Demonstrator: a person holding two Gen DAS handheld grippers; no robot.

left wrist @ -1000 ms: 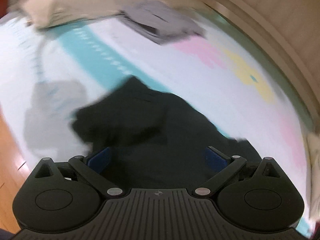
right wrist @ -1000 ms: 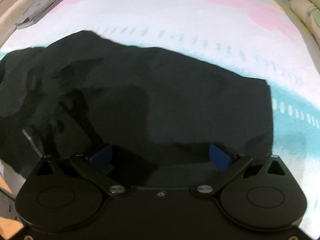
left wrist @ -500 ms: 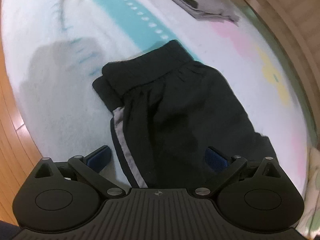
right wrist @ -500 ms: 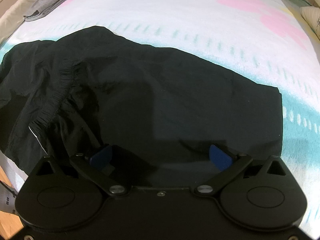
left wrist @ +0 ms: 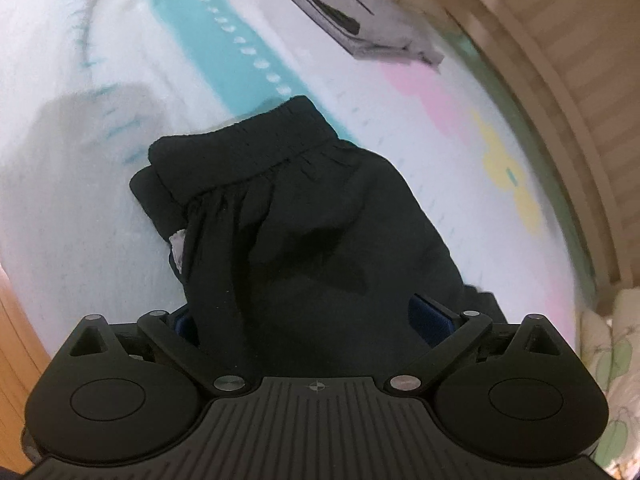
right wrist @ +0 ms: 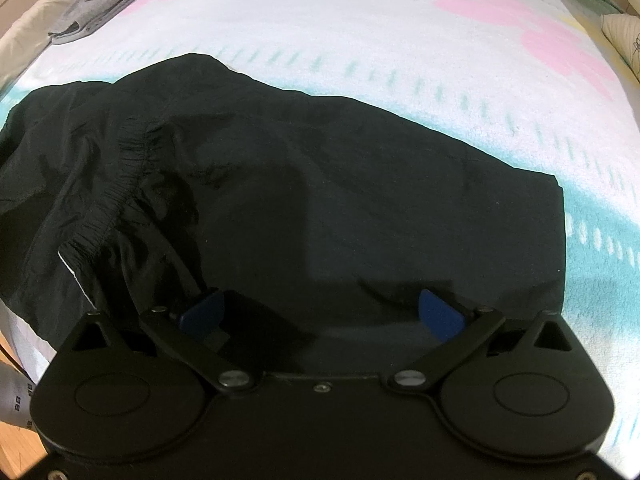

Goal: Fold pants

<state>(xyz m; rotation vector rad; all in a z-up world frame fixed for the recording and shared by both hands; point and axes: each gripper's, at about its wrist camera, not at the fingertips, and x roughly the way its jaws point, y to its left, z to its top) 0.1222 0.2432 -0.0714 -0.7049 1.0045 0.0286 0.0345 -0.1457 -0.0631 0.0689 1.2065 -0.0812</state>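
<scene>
**Black pants lie across the blanket, both grippers spread above them**

The black pants (left wrist: 320, 220) lie on a white blanket (left wrist: 80, 208) printed with a teal stripe and pink and yellow flowers. In the left wrist view their long axis runs from the elastic waistband (left wrist: 248, 148), at the far end, back toward the camera and off to the lower right. A white side stripe (left wrist: 178, 246) shows at the left edge below the waistband. In the right wrist view the same garment stretches crosswise, with the bunched waistband (right wrist: 116, 184) at the left and a straight edge (right wrist: 558, 232) at the right.

The left gripper (left wrist: 308, 320) has its blue pads wide apart with cloth lying between them; whether it touches the cloth cannot be told. The right gripper (right wrist: 320, 316) is likewise spread wide above the dark cloth, holding nothing.

A folded grey garment (left wrist: 360, 28) lies well apart, at the far side of the blanket.
</scene>
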